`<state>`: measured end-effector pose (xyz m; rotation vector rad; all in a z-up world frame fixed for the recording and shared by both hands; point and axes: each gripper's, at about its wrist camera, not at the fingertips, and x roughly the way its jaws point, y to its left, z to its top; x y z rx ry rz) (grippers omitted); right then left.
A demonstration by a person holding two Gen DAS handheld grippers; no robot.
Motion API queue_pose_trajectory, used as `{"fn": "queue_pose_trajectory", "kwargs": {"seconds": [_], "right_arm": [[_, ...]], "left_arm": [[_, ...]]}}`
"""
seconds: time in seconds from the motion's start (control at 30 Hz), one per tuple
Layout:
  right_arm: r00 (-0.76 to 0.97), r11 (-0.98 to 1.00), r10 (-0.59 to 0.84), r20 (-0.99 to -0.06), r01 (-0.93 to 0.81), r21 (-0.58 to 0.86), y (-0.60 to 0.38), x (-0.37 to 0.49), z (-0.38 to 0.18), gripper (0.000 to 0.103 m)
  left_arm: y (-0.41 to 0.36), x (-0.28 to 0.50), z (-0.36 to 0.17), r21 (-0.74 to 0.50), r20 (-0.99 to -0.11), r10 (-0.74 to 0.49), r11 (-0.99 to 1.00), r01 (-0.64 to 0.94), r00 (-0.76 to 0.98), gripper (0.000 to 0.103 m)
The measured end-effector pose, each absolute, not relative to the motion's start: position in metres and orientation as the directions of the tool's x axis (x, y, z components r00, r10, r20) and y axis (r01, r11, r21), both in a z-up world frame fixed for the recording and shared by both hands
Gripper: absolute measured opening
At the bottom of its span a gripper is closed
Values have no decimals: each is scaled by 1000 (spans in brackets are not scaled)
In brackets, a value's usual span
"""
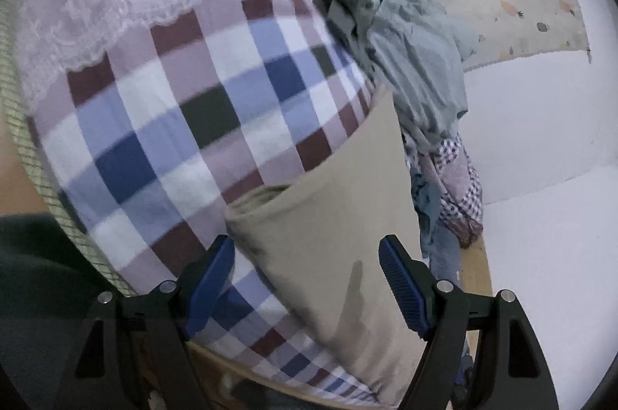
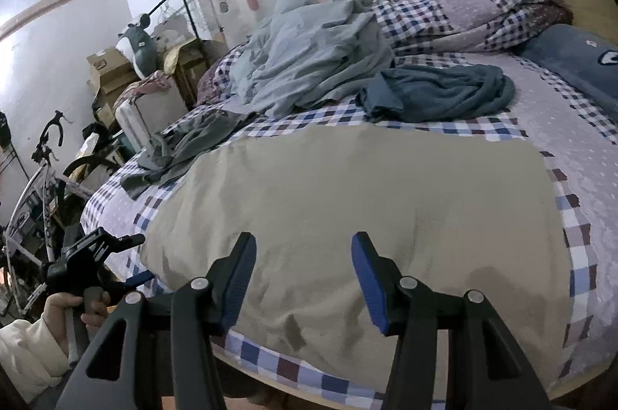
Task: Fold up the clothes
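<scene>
A beige garment (image 2: 359, 201) lies spread flat on the checked bedspread (image 2: 587, 178), near the bed's front edge. In the left wrist view the same beige garment (image 1: 332, 240) shows as a folded strip running away from me. My left gripper (image 1: 307, 280) is open, its blue pads either side of the cloth's near end and apart from it. My right gripper (image 2: 303, 278) is open above the garment's front edge, holding nothing. The left gripper (image 2: 127, 259) also appears at the garment's left corner, held by a hand (image 2: 73, 305).
Further back on the bed lie a pale blue-grey garment (image 2: 316, 55), a dark teal one (image 2: 440, 93), a grey one (image 2: 185, 143) and a rumpled checked quilt (image 2: 483, 8). A bicycle (image 2: 42, 186), boxes (image 2: 108, 70) and a suitcase (image 2: 135, 116) crowd the floor to the left.
</scene>
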<state>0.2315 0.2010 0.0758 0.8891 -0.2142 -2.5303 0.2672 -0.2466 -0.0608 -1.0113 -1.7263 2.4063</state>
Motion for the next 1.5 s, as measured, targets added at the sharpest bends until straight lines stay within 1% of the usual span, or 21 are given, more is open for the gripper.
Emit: {"fn": "queue_pose_trajectory", "kwargs": {"seconds": [0.17,0.27,0.43,0.53,0.6,0.63,0.7,0.73,0.77,0.8,0.87,0.9,0.97,1.03,1.1,1.17,1.2,1.4,1.43,1.5], "right_arm": [[-710,-903,-427,-559,309,297,218,234,73,55],[-727,-915,-398,-559,271,299,232,235,72,55],[-766,-928,-325,-555,147,342,278,237,73,55],[-783,-934,-255,-568,47,354,311,239,72,56],[-776,-937,-208,-596,-17,348,333,240,70,56],[-771,-933,-197,-606,-43,358,342,242,68,56],[-756,-918,-185,-628,-95,385,361,244,63,56],[-746,-908,-182,-640,-121,400,371,246,60,56],[-736,-898,-180,-652,-148,415,381,247,56,56],[-722,-889,-182,-668,-169,425,389,249,52,56],[-682,-877,-192,-705,-203,436,399,249,43,56],[-663,-876,-191,-724,-217,430,402,250,38,56],[-628,-880,-191,-755,-232,415,407,251,31,56],[-600,-886,-201,-775,-227,405,409,251,26,56],[-568,-900,-200,-798,-217,379,407,251,20,56],[-541,-923,-167,-824,-207,323,402,251,16,56],[-533,-936,-142,-834,-201,288,398,250,15,56],[-484,-964,-145,-863,-127,233,380,246,5,56],[-479,-964,-145,-866,-128,232,380,244,2,55],[-469,-964,-147,-871,-129,232,380,241,-2,50]], "left_arm": [[-246,266,-64,-861,-483,366,-362,356,-796,81],[-243,267,-60,-872,-459,372,-363,329,-807,81],[-243,270,-57,-868,-459,356,-375,325,-814,81],[-247,271,-57,-874,-453,342,-353,334,-823,81],[-248,272,-56,-875,-452,332,-344,340,-828,74],[-248,273,-56,-874,-455,327,-343,345,-828,72],[-249,275,-54,-870,-461,316,-343,353,-829,57],[-249,276,-53,-869,-464,310,-343,358,-830,56],[-248,275,-53,-867,-468,308,-341,363,-829,52],[-248,276,-53,-865,-473,305,-339,370,-826,46],[-246,275,-53,-860,-483,295,-339,382,-824,40],[-246,275,-52,-857,-487,289,-339,388,-824,34],[-245,275,-51,-854,-493,276,-336,398,-825,27],[-244,276,-50,-853,-495,264,-329,405,-828,26],[-243,273,-47,-851,-499,253,-327,412,-829,16],[-241,270,-46,-845,-507,249,-333,419,-825,16],[-241,270,-46,-844,-510,250,-334,421,-823,14],[-240,270,-47,-842,-514,246,-327,429,-822,7],[-240,270,-47,-843,-513,245,-326,429,-822,7],[-241,269,-46,-845,-510,244,-323,427,-824,5]]}}
